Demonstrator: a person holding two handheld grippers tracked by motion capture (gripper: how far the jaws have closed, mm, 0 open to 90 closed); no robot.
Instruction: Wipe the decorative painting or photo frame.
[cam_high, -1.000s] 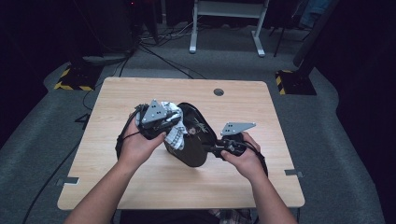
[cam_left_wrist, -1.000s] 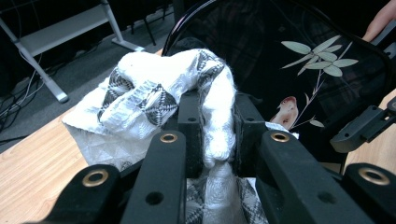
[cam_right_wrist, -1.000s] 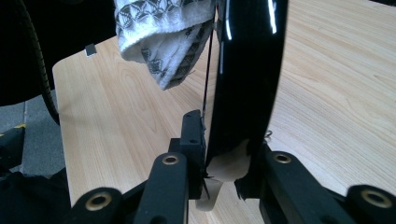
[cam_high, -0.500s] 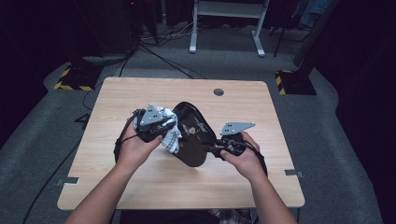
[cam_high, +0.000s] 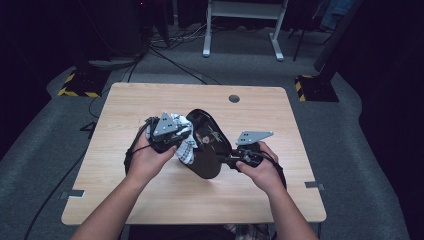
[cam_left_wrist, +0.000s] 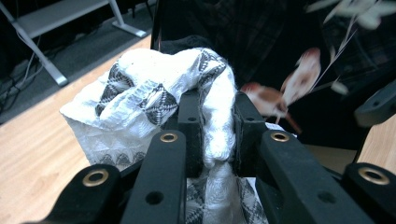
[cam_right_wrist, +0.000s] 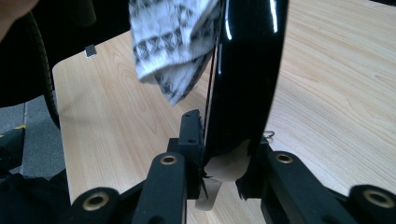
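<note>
A glossy black oval dish (cam_high: 209, 145) with a painted bird and flowers stands tilted over the middle of the table. My right gripper (cam_high: 226, 159) is shut on its rim at the right. In the right gripper view the dish (cam_right_wrist: 247, 70) is edge-on, clamped between the jaws of the right gripper (cam_right_wrist: 224, 147). My left gripper (cam_high: 179, 142) is shut on a white cloth with a grey pattern (cam_high: 184, 136) and presses it against the dish's left face. In the left gripper view the cloth (cam_left_wrist: 154, 88) bunches between the jaws of the left gripper (cam_left_wrist: 217, 126), with the dish (cam_left_wrist: 280, 56) right behind it.
The light wooden table (cam_high: 140, 100) has a round cable hole (cam_high: 234, 98) near its far edge. A cable loops off the left gripper toward the table's left side. A white desk frame (cam_high: 240, 30) and yellow-black striped stand bases sit on the grey floor beyond.
The left hand has shifted the cloth slightly across the dish's face, toward the person. The right hand and the dish have kept still.
</note>
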